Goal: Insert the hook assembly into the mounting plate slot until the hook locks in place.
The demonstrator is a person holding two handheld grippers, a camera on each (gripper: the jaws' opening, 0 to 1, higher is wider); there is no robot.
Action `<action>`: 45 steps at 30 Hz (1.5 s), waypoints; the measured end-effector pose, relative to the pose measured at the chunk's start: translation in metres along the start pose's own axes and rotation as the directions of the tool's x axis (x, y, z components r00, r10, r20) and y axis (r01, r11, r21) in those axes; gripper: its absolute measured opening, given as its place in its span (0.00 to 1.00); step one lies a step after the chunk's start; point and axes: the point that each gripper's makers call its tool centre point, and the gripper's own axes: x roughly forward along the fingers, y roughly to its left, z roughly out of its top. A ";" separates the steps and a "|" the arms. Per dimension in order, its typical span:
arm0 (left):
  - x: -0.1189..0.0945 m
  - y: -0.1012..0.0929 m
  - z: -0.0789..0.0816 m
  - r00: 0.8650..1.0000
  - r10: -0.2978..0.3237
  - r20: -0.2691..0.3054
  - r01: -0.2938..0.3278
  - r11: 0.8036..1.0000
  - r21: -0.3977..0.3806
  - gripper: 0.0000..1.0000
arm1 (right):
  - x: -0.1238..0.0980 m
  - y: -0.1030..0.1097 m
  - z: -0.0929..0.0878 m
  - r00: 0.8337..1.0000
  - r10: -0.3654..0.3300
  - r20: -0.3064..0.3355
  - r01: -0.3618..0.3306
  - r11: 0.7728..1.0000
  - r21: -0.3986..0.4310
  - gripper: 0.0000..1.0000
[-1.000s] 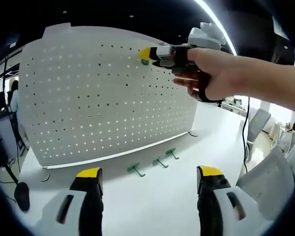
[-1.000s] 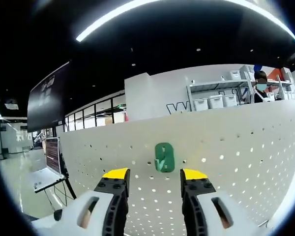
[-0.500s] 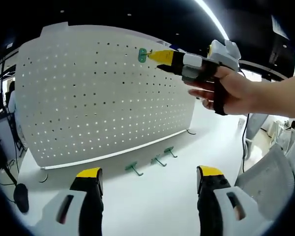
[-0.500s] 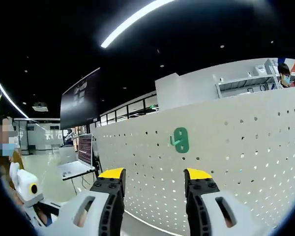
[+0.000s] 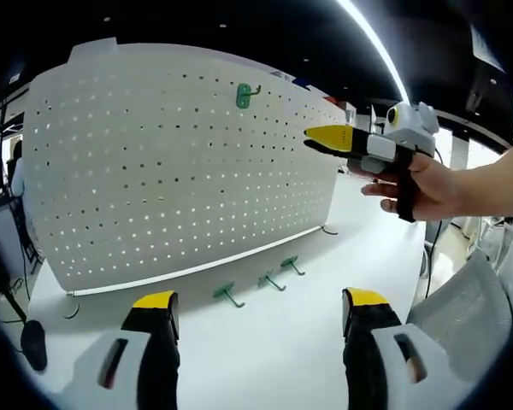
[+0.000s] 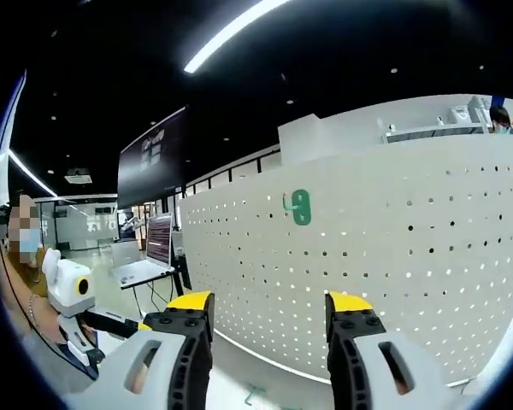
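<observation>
A green hook (image 5: 245,95) hangs near the top edge of the white pegboard (image 5: 154,171); in the right gripper view the same hook (image 6: 299,207) sits on the pegboard (image 6: 393,239) ahead of me. My right gripper (image 5: 321,137), held in a hand, is a little way to the right of the mounted hook, apart from it. Its yellow-tipped jaws (image 6: 261,301) stand open with nothing between them. My left gripper (image 5: 261,299) is open and empty low over the white table (image 5: 265,342). Three more green hooks (image 5: 261,284) lie on the table at the board's foot.
A person's arm (image 5: 487,184) reaches in from the right. A grey chair (image 5: 470,290) is at the table's right edge. A laptop on a stand (image 6: 141,272) is left of the board. A green hook (image 6: 255,393) lies below between the right jaws.
The right gripper let go of the green hook, which stays on the pegboard, and drew back to the right and down. The left gripper held still.
</observation>
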 end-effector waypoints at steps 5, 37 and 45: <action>-0.001 0.000 0.001 1.000 0.001 0.002 -0.001 1.000 0.001 0.80 | -0.009 -0.002 -0.004 1.000 -0.001 -0.012 0.000 1.000 -0.008 0.50; -0.006 0.000 -0.018 0.999 -0.012 -0.042 0.012 1.000 -0.005 0.80 | -0.128 -0.024 -0.115 0.937 -0.073 -0.342 0.098 0.993 0.058 0.56; -0.009 0.002 -0.024 0.998 -0.013 -0.056 0.013 1.000 -0.005 0.80 | -0.145 -0.025 -0.127 0.920 -0.082 -0.383 0.118 0.990 0.072 0.58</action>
